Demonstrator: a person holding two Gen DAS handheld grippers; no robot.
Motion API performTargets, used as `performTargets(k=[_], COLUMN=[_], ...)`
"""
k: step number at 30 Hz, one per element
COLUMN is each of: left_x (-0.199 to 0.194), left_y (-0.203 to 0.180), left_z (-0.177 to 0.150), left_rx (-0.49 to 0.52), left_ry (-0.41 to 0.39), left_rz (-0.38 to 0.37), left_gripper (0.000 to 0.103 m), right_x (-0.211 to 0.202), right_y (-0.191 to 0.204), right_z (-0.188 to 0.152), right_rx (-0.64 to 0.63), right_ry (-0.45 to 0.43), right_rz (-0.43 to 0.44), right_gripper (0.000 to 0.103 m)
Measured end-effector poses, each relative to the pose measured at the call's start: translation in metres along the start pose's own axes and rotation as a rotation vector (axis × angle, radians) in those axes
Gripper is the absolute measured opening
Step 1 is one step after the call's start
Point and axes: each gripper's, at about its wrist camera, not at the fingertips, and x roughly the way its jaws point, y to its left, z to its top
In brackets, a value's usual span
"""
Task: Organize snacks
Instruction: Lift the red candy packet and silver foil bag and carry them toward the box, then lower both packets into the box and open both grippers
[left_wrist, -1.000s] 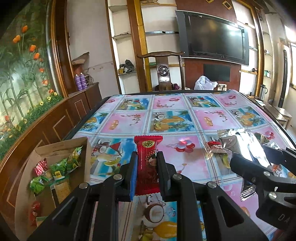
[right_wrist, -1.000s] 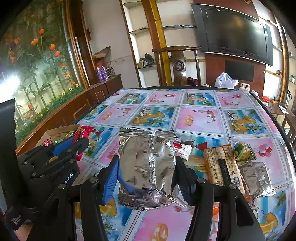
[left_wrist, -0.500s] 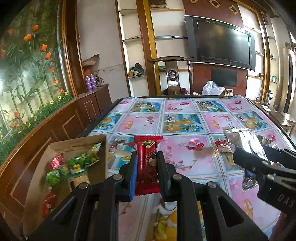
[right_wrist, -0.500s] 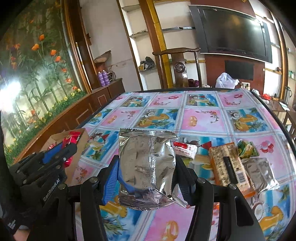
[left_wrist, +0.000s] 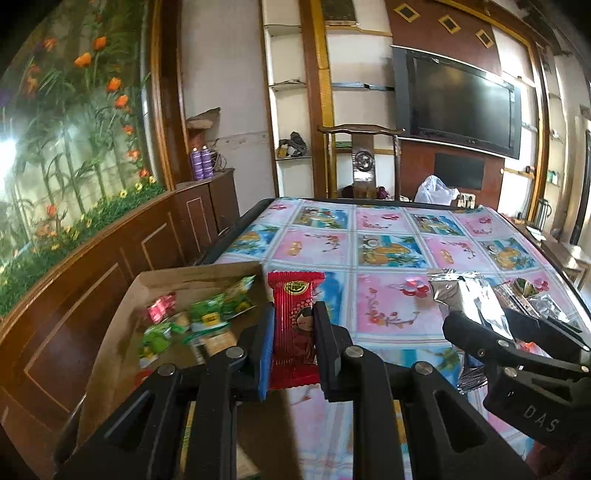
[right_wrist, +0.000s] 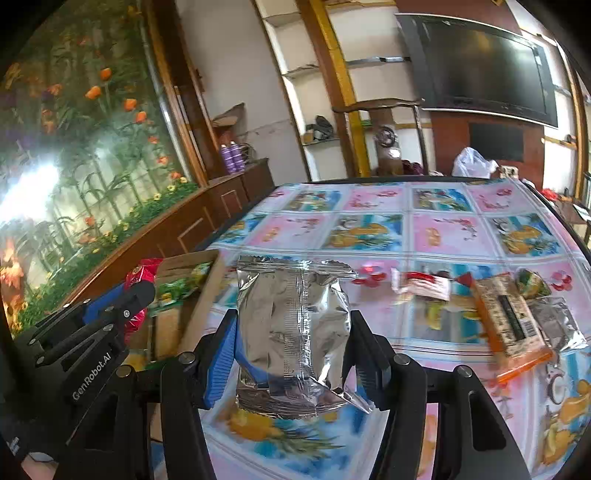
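left gripper (left_wrist: 293, 343) is clamping a red snack bar (left_wrist: 294, 328), cardboard box (left_wrist: 122, 325) at nine o'clock; right gripper (right_wrist: 291, 354) is pinching a silver foil packet (right_wrist: 293, 332)

A desk (left_wrist: 391, 251) with a cloth of pink and blue fruit squares fills the room's middle. Behind it stand a wooden chair (left_wrist: 360, 162) and a white plastic bag (left_wrist: 436, 190). A television (left_wrist: 458, 107) hangs on the wall, two purple bottles (left_wrist: 202, 162) sit on a cabinet, and a flower mural (left_wrist: 70, 147) covers the left.
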Motion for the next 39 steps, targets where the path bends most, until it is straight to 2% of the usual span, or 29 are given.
performTargets(k=[6, 13, 15, 19, 25, 30, 39], left_x=[-0.005, -0.003, -0.002, 0.004, 0.012, 0.021, 0.023], left_y=[0.055, 0.115, 0.128, 0.136, 0.148, 0.154, 0.153], left_z=[-0.014, -0.034, -0.040, -0.050, -0.065, -0.074, -0.075], left_rx=[-0.088, -0.195, -0.230, -0.244, -0.260, -0.279, -0.280], left_ry=[0.045, 0.104, 0.132, 0.159, 0.195, 0.228, 0.238], left_rz=[0.017, 0.052, 0.036, 0.033, 0.041, 0.033, 0.018], left_gripper=[0.019, 0.019, 0.019, 0.019, 0.019, 0.019, 0.019], right_x=[0.004, 0.027, 0.037, 0.059, 0.085, 0.098, 0.116], right_y=[0.043, 0.092, 0.102, 0.118, 0.126, 0.130, 0.140], right_z=[-0.005, -0.016, -0.019, -0.023, -0.027, -0.026, -0.029], right_rx=[-0.078, -0.143, -0.144, -0.149, -0.146, -0.138, -0.148], right_ry=[-0.013, 0.062, 0.104, 0.167, 0.223, 0.247, 0.276], right_rz=[0.057, 0.169, 0.211, 0.240, 0.232, 0.226, 0.224], right_gripper=[0.063, 0.063, 0.063, 0.063, 0.063, 0.063, 0.063])
